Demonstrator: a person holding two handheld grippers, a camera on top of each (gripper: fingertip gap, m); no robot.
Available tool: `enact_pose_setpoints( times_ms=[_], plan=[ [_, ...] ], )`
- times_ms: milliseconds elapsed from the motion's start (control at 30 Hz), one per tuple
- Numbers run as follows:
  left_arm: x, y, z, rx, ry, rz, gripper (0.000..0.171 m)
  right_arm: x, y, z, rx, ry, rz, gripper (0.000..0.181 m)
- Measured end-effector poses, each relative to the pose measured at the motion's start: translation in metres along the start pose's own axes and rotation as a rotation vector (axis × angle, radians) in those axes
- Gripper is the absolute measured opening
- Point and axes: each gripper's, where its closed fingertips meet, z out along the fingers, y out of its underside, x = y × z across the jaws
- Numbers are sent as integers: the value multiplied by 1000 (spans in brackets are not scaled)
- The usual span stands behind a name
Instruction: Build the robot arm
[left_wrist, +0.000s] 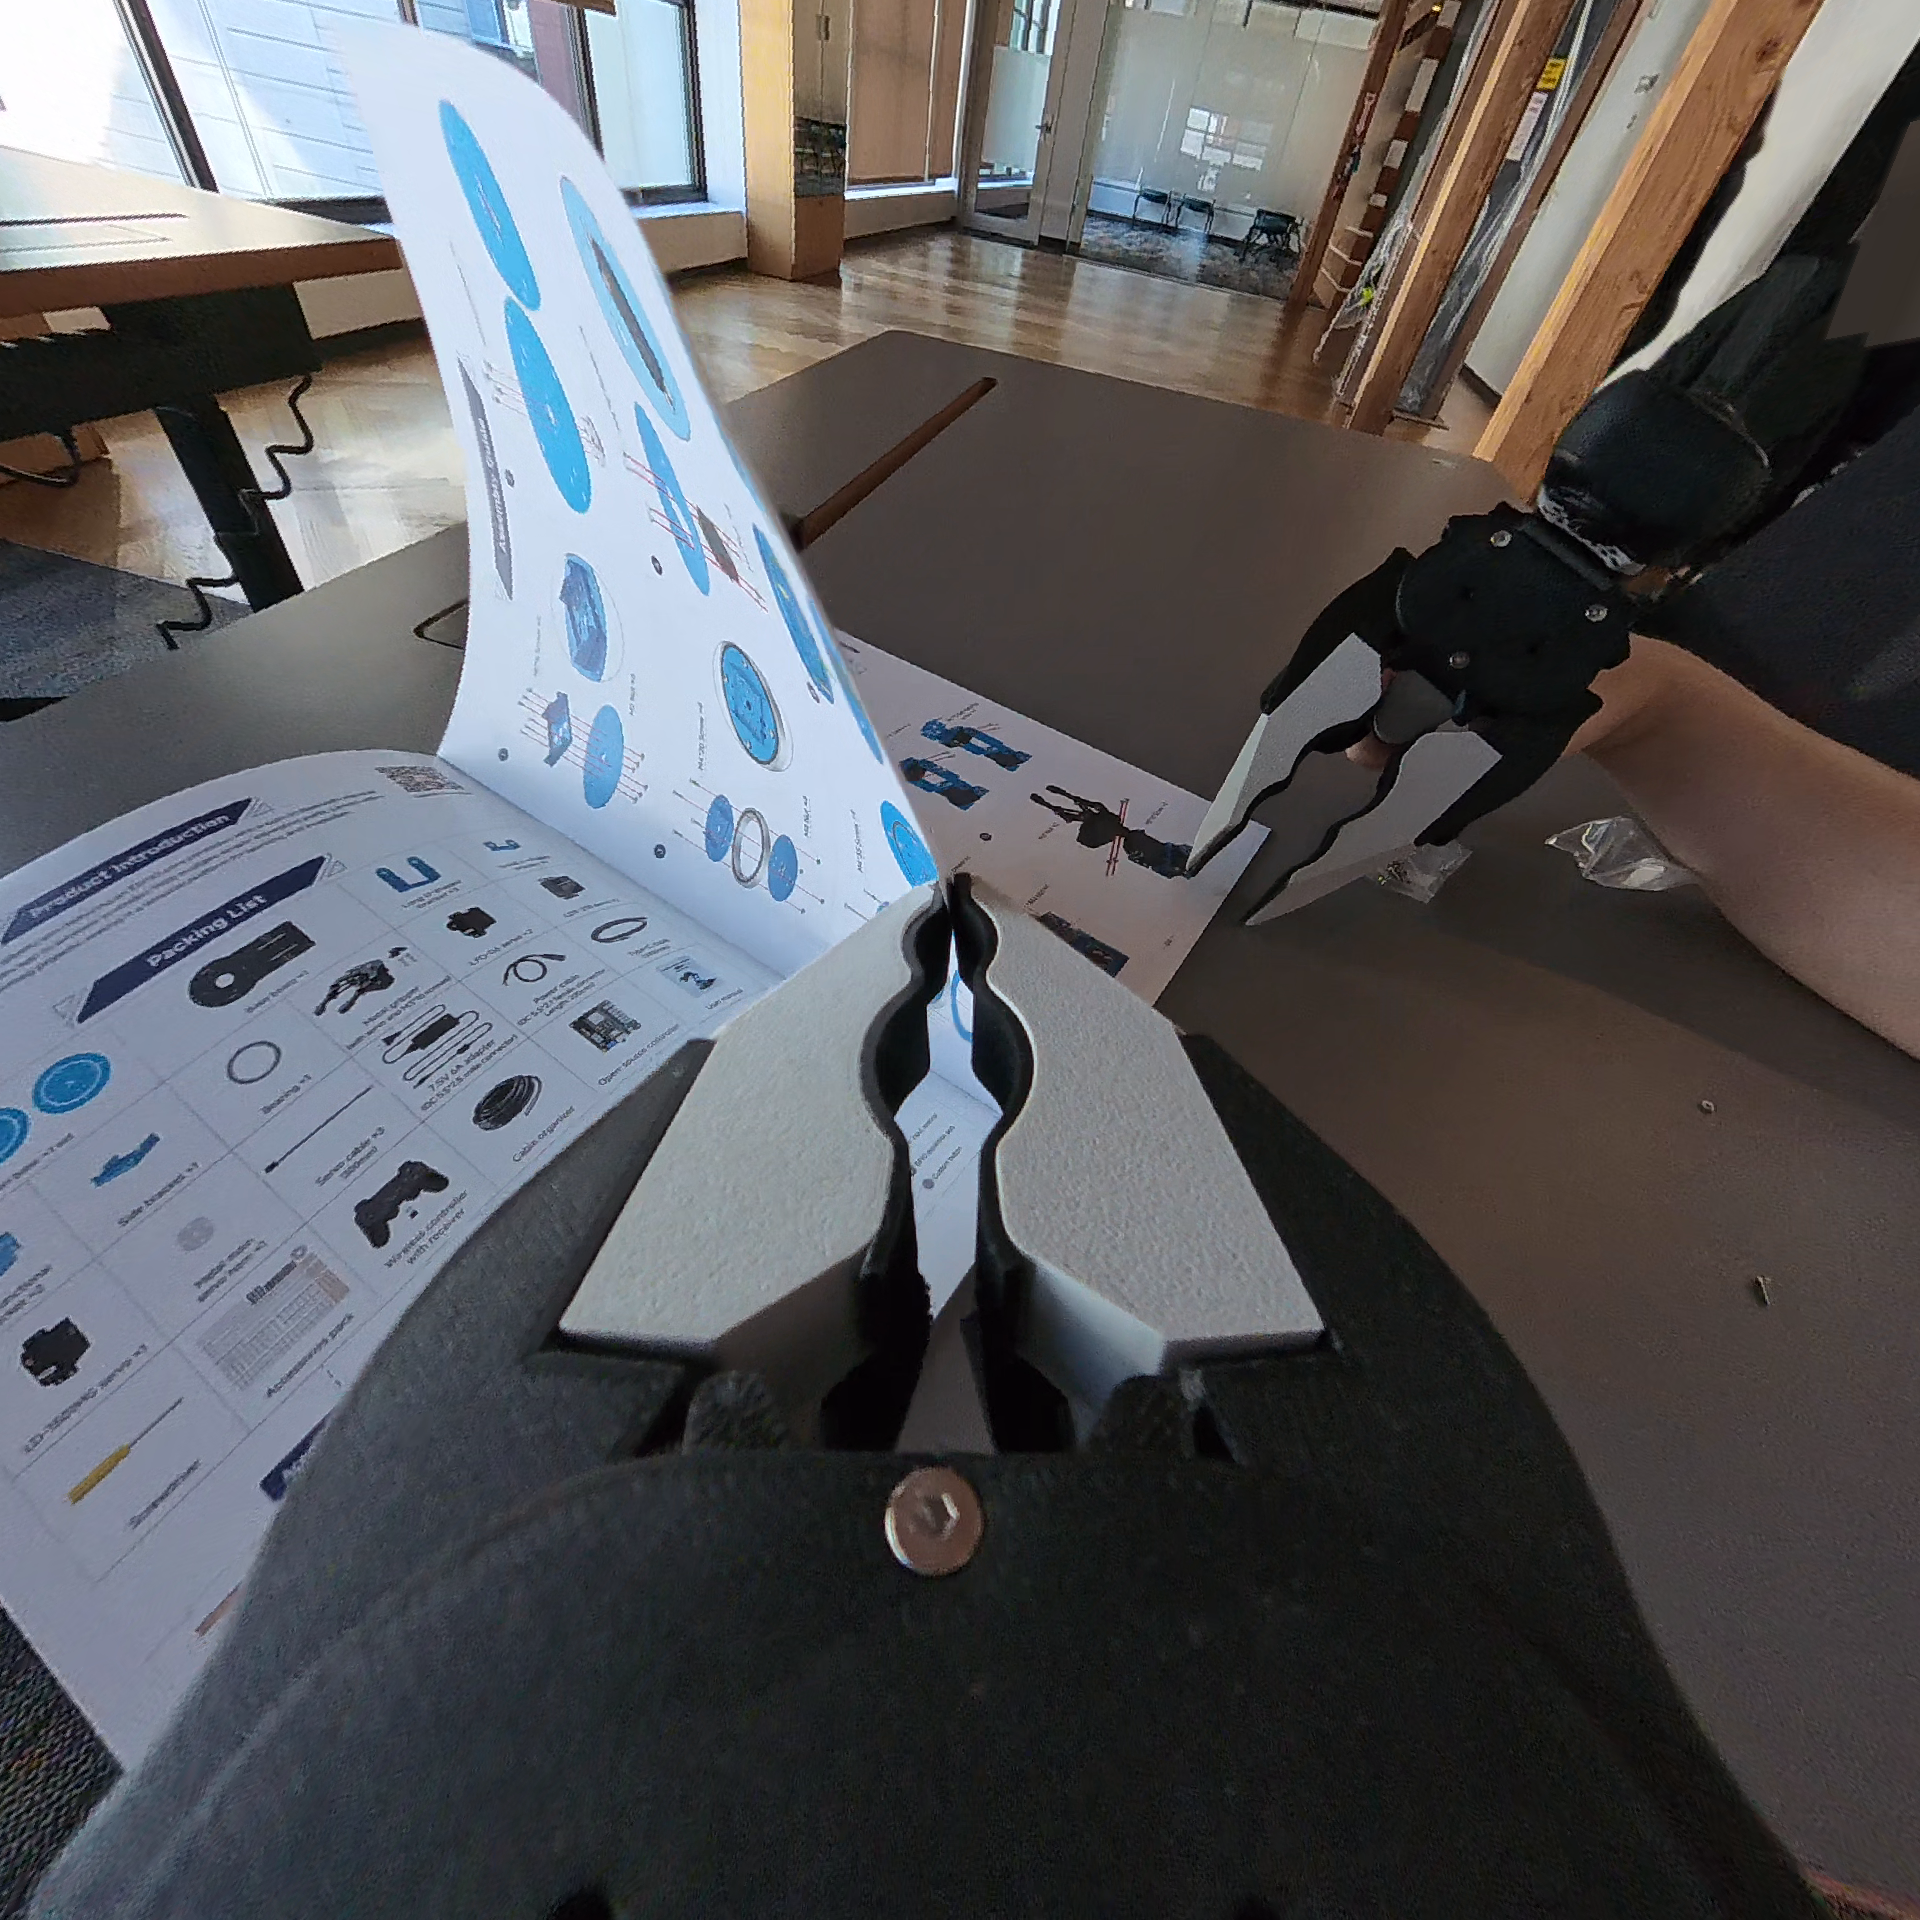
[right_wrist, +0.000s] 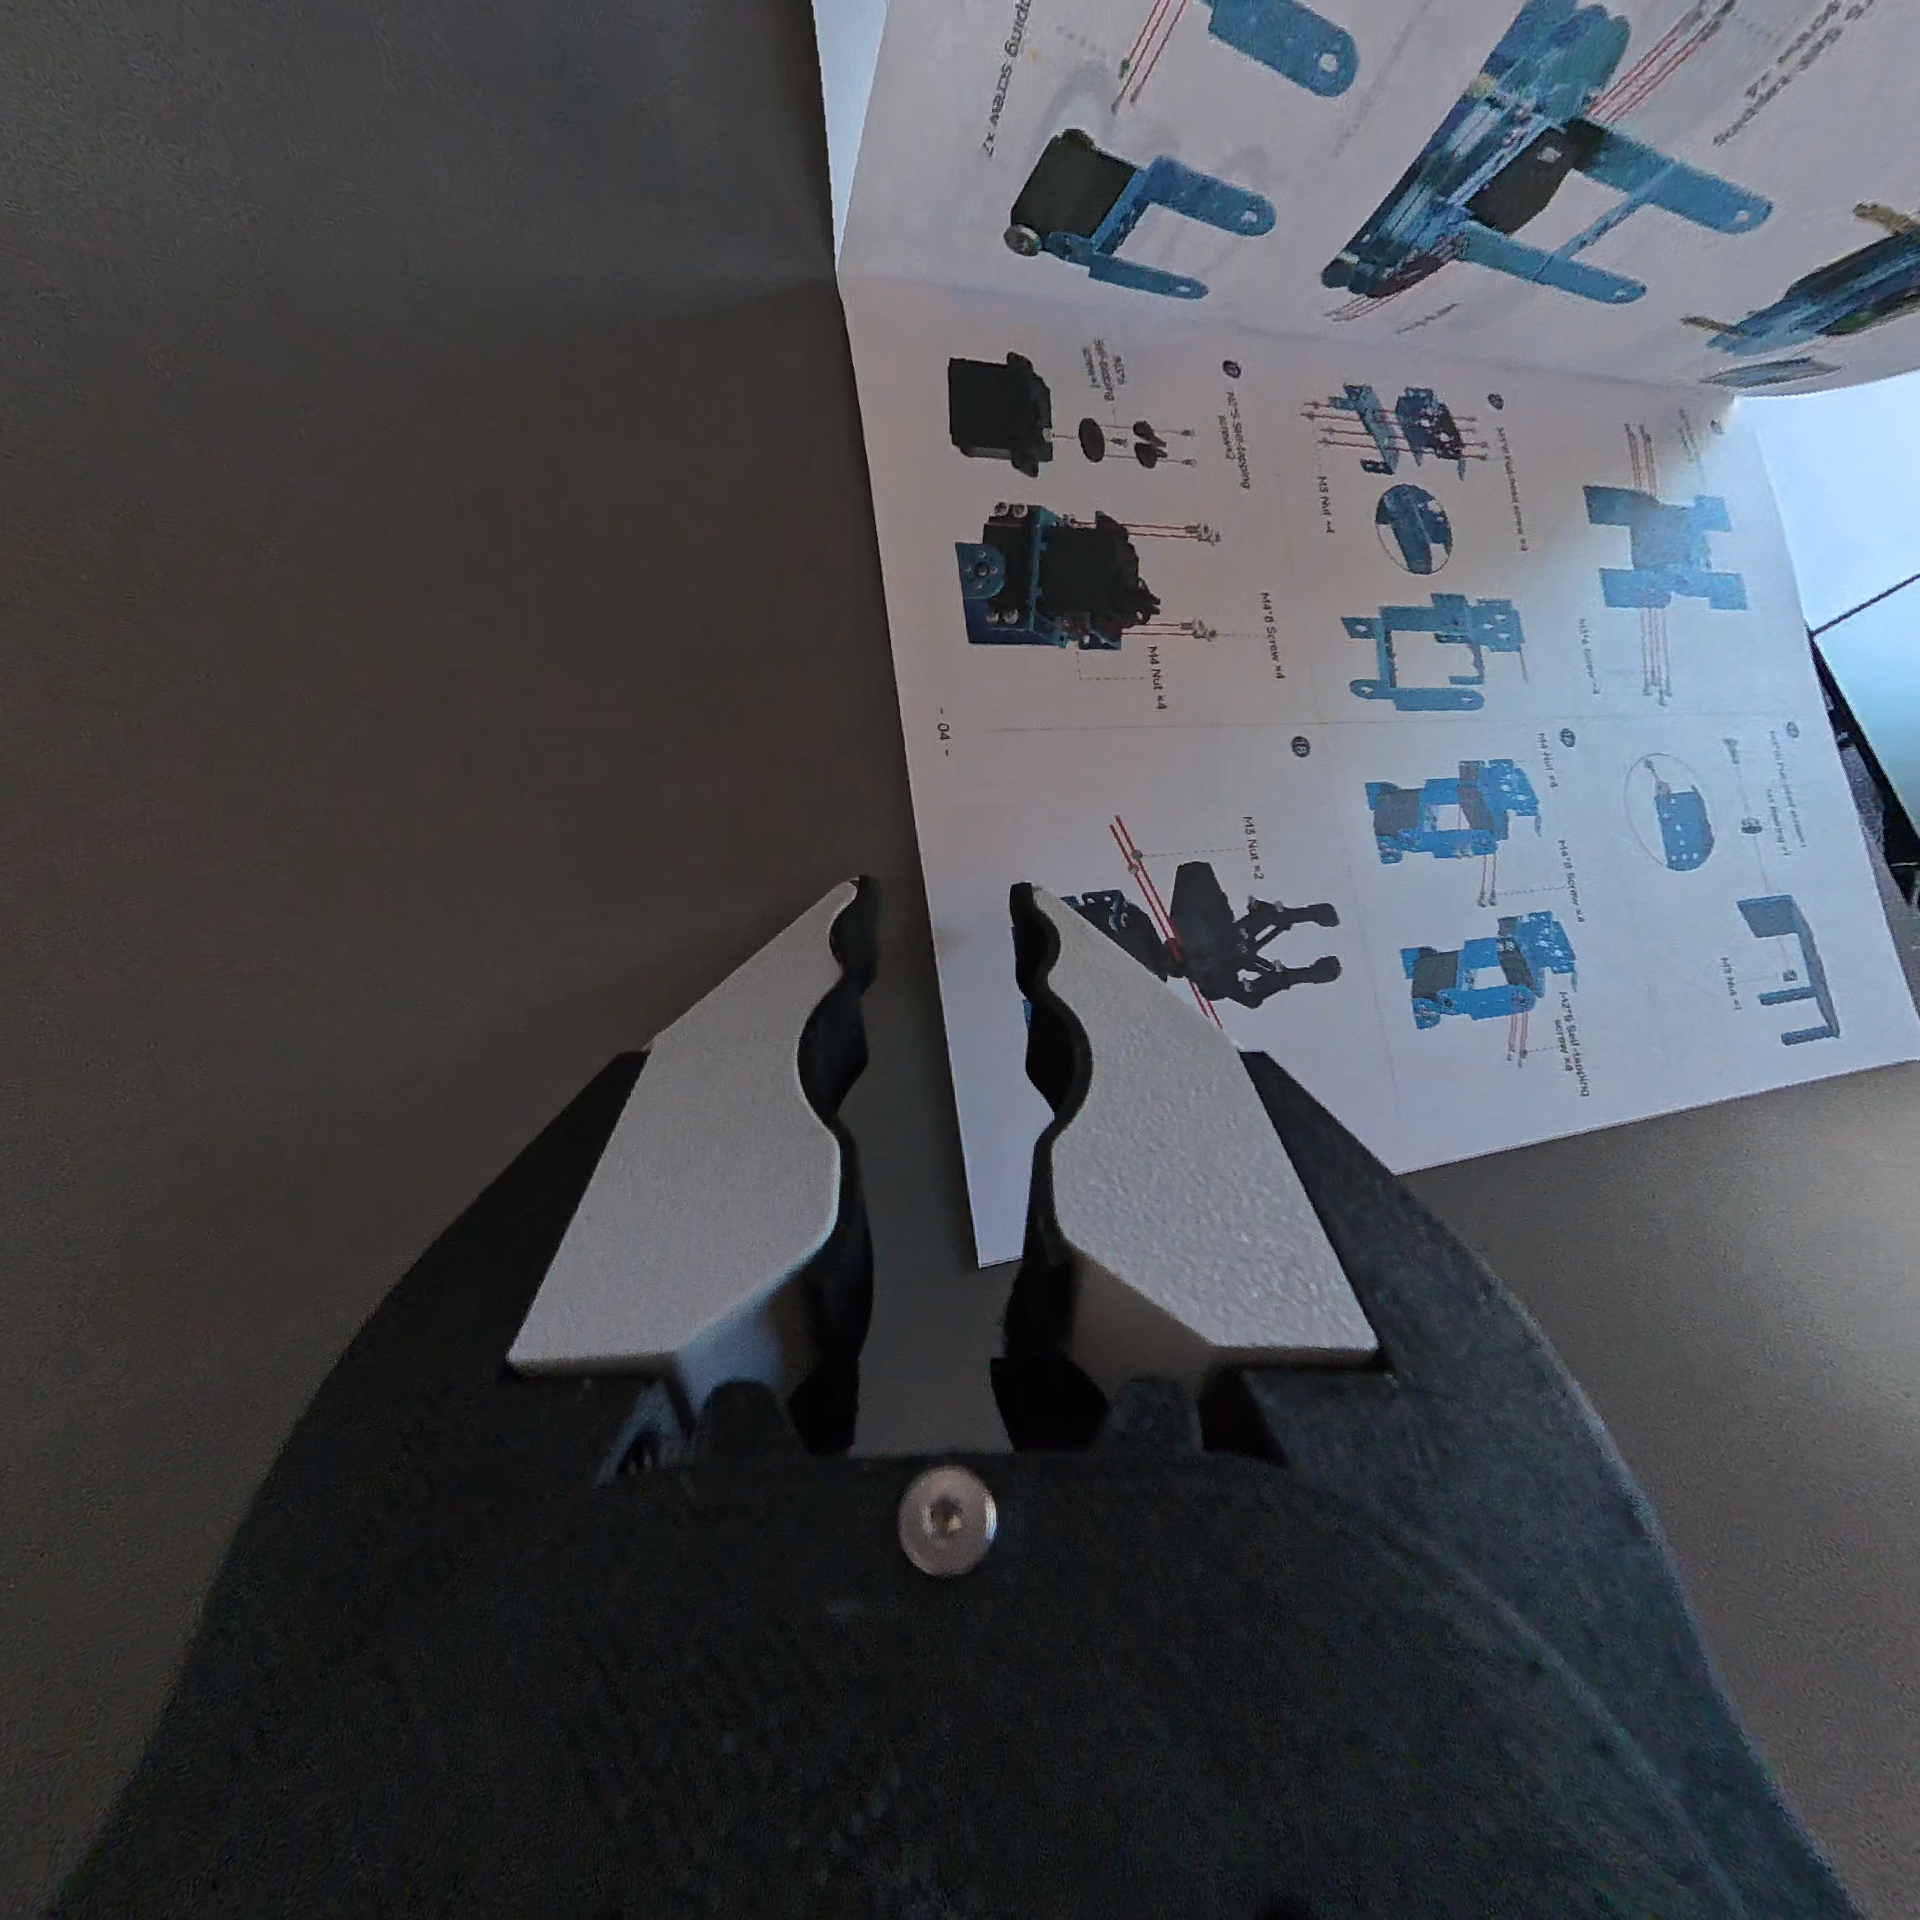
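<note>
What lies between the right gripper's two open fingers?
In the right wrist view, the right gripper straddles the booklet edge: dark table and a strip of white page fill the gap.

Left gripper (left_wrist: 954, 902) pinches the lifted white page (left_wrist: 634, 499) of the printed booklet (left_wrist: 260, 1039) on the dark grey table (left_wrist: 1455, 1091); right gripper (left_wrist: 1231, 883) (jaws apart) touches the flat page's corner.
</note>
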Motion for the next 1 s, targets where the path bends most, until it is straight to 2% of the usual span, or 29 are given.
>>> enact_pose_setpoints(
  times_ms=[67, 133, 200, 667, 900, 1000],
  plan=[
    [-1, 2, -3, 0, -10, -5, 0, -2, 0, 0, -5, -18, 11, 20],
    [-1, 3, -6, -3, -15, -3, 0, -5, 1, 2, -11, -35, 1, 7],
    [-3, 5, -8, -7, -25, 6, 0, -2, 2, 3, -25, -5, -41, 0],
    [-13, 16, -11, -61, -29, 28, 0, 13, 4, 6, -107, 135, -169, 0],
    [-14, 17, -11, -78, -21, 38, 0, 23, -8, 1, -78, 222, -233, 0],
    [-13, 17, -10, -87, -18, 53, 0, 26, 0, -1, -111, 229, -221, 0]
  ],
)
